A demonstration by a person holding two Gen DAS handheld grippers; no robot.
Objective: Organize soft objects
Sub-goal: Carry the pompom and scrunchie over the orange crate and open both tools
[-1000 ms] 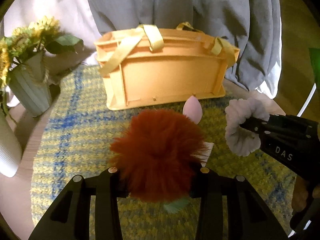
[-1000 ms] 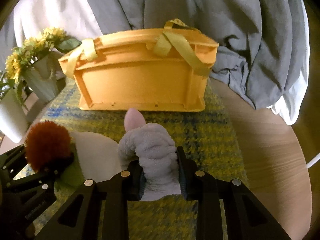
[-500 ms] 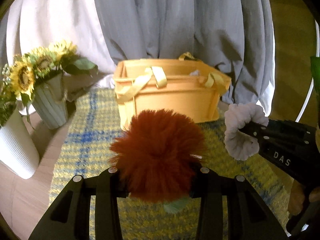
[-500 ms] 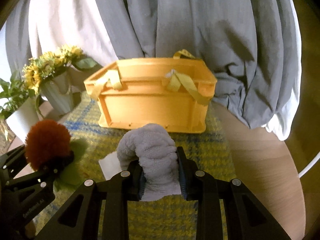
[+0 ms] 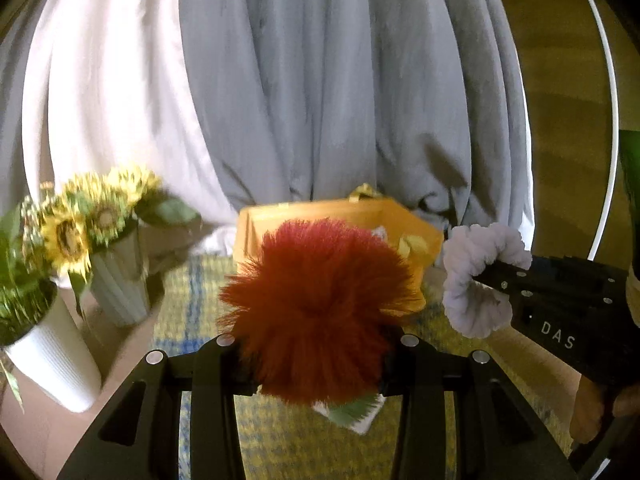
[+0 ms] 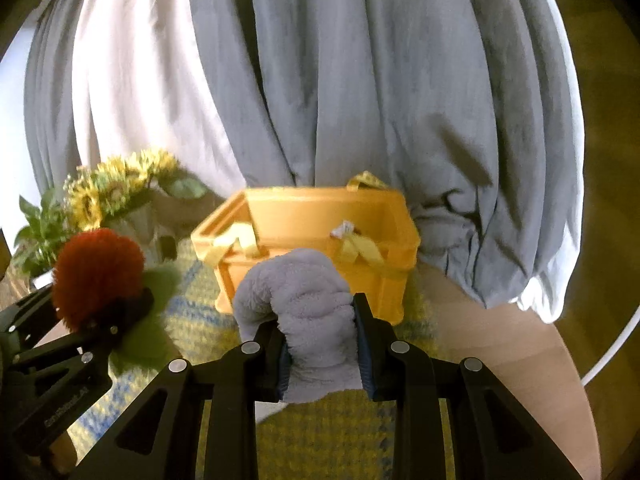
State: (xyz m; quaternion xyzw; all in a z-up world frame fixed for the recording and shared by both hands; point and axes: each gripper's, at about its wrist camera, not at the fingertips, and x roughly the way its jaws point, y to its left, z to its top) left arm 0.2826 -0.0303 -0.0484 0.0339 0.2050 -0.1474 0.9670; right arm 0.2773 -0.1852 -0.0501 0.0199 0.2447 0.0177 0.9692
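The left gripper (image 5: 316, 360) clamps its fingers on a fluffy red-orange pompom (image 5: 320, 304) and the right gripper (image 6: 322, 344) squeezes a lavender plush scrunchie (image 6: 308, 312), both held up before the open orange plastic crate (image 6: 320, 220).

On the black side of my right gripper (image 5: 486, 280), just behind the lilac fluffy cloth (image 5: 476, 280) it pinches, I read white letters "DAS". My left gripper (image 6: 116, 312) carries a small pale line of print along its body, too blurred for me to read.
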